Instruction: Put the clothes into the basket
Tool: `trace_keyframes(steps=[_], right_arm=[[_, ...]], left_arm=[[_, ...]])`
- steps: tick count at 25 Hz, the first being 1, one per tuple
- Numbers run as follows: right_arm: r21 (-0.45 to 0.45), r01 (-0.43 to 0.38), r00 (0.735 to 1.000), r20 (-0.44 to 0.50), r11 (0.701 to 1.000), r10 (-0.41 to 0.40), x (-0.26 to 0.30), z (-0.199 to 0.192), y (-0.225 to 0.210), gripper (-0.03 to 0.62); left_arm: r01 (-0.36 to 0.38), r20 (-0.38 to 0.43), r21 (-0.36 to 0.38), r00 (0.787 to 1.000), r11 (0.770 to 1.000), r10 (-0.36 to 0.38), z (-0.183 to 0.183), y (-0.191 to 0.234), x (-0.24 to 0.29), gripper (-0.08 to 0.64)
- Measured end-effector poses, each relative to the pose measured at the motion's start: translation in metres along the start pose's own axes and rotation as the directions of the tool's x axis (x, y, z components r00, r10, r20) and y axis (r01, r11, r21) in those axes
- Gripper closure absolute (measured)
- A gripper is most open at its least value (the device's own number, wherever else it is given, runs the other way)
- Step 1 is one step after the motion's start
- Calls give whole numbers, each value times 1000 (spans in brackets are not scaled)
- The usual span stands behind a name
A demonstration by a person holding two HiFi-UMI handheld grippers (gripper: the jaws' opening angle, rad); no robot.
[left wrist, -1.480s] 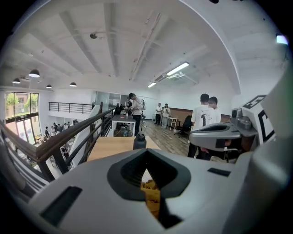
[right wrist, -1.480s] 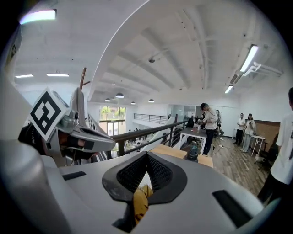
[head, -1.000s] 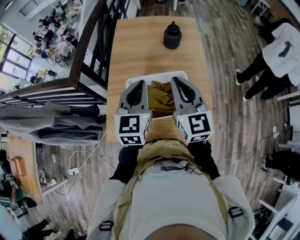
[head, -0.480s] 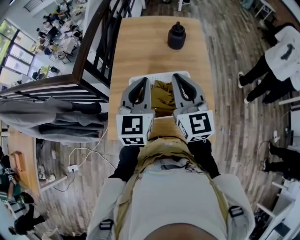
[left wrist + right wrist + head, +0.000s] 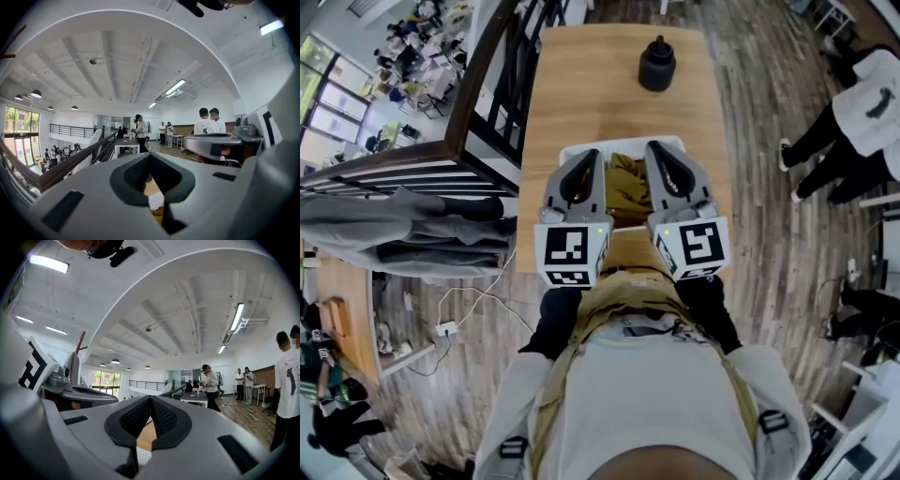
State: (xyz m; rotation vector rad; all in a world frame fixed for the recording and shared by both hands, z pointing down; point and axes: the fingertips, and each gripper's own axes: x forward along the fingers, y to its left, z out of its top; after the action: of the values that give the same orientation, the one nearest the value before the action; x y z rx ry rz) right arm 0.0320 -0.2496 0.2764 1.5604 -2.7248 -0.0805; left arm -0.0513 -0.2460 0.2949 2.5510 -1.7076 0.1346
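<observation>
1. Head view: the white basket (image 5: 619,143) sits on the wooden table (image 5: 591,94), close to the near edge, with the olive clothes (image 5: 628,183) bunched inside it. The left gripper (image 5: 591,161) and right gripper (image 5: 658,157) hover side by side over the basket, one on each side of the clothes. A black jug-like object (image 5: 657,64) stands well apart at the far end. By my reading the clothes are already in the basket.
2. Left gripper view: the pads meet at the tips and nothing is caught between them. The gripper is closed and empty. Through the gap below the tips, a strip of table, basket mesh and a bit of olive cloth show.
3. Right gripper view: the pads are likewise pressed together and empty, with only table and basket mesh visible beneath.
4. Risks: the basket is near the table edge, so a careless dip or pull-back could clip its rim and nudge it off. The grippers are also close together — a sideways move could knock them against each other.
</observation>
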Motion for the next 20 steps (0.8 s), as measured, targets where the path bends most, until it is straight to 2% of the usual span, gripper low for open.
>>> trace_keyframes(steps=[20], right_arm=[[4, -26, 999, -26, 1000, 26, 7, -3, 2, 570]], left_arm=[[2, -19, 3, 1000, 1000, -2, -4, 4, 5, 560]])
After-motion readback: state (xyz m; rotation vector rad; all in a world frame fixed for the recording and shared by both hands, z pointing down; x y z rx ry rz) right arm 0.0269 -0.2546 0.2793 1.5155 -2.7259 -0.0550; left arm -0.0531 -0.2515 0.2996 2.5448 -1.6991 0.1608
